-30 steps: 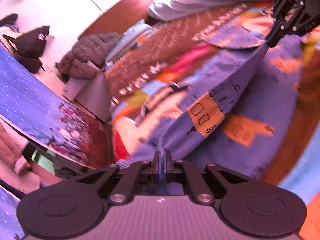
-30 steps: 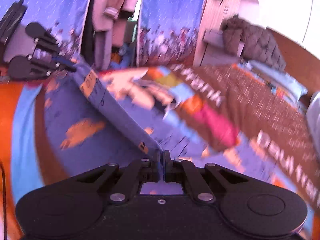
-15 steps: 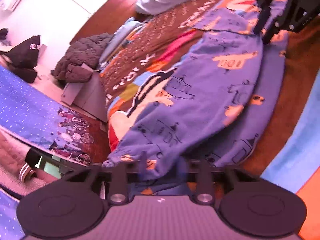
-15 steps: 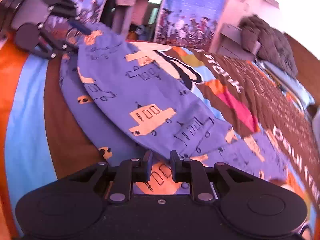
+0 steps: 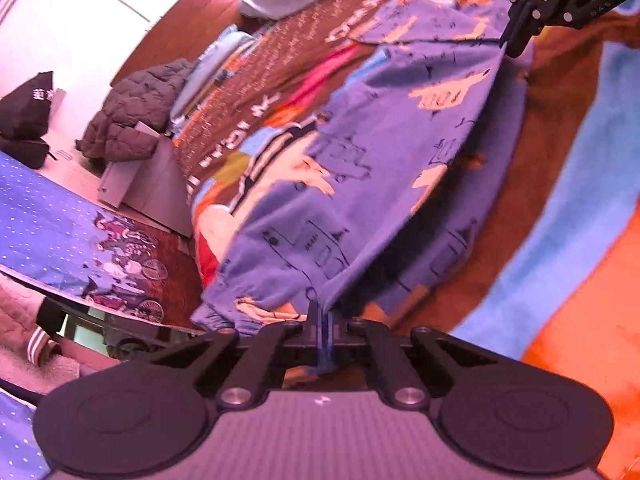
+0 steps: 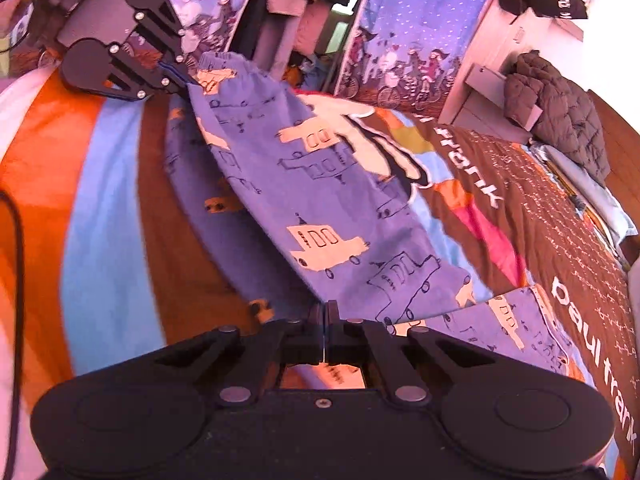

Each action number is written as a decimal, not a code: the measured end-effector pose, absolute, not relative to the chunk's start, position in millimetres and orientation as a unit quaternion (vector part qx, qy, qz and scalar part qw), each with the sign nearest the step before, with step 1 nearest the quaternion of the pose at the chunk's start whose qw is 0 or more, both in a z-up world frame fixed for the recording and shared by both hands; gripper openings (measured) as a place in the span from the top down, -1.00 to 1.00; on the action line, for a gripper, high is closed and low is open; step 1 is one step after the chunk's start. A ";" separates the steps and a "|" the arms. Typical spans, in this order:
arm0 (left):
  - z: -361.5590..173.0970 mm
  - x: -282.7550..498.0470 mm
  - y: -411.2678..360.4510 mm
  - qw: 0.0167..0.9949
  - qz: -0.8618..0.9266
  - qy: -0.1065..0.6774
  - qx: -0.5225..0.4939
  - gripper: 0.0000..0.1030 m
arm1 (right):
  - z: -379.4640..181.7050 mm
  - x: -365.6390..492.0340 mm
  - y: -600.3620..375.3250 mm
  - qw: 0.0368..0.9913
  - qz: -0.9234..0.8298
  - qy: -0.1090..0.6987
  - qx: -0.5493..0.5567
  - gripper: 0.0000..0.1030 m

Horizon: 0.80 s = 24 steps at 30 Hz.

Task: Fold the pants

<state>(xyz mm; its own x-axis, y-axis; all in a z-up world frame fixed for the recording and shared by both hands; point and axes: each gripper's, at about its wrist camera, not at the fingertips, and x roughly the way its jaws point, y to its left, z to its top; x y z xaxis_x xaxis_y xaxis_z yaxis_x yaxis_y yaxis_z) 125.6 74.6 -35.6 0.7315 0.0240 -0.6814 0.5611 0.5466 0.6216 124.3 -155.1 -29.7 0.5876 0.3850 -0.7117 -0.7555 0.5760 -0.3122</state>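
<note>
Blue pants point(image 5: 360, 168) with a cream car and boat print lie on a colourful bedspread; they also show in the right wrist view point(image 6: 320, 208). My left gripper point(image 5: 320, 314) is shut on the cuff end of the upper pant leg and lifts it off the lower leg. My right gripper point(image 6: 325, 308) is shut on the same leg's near edge further along. Each gripper shows in the other's view: the right one at the top right point(image 5: 516, 42), the left one at the top left point(image 6: 180, 76). The upper leg hangs taut between them above the lower leg point(image 6: 200, 196).
The bedspread point(image 6: 520, 208) has brown, orange and light blue bands. A dark quilted jacket point(image 5: 136, 120) lies on a grey box by the bed. A printed curtain point(image 6: 408, 20) hangs beyond the bed's end. A black cable point(image 6: 18, 240) runs along the left.
Both grippers were open half a second ago with the leg lying flat. They have now shut on the upper leg's edge and lifted it off the lower leg.
</note>
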 end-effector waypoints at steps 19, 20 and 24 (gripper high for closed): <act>4.6 206.1 -11.7 0.891 -0.305 0.333 -0.045 -0.48 | 3.6 165.6 -321.3 0.916 0.171 0.362 -0.039 -0.49; -0.8 218.9 -21.6 0.889 -0.306 0.334 -0.060 -0.43 | 3.7 171.7 -330.1 0.916 0.163 0.365 -0.026 -0.49; -34.4 270.3 -46.0 0.871 -0.278 0.382 -0.137 -0.14 | 4.4 203.2 -359.6 0.918 0.145 0.368 0.003 -0.49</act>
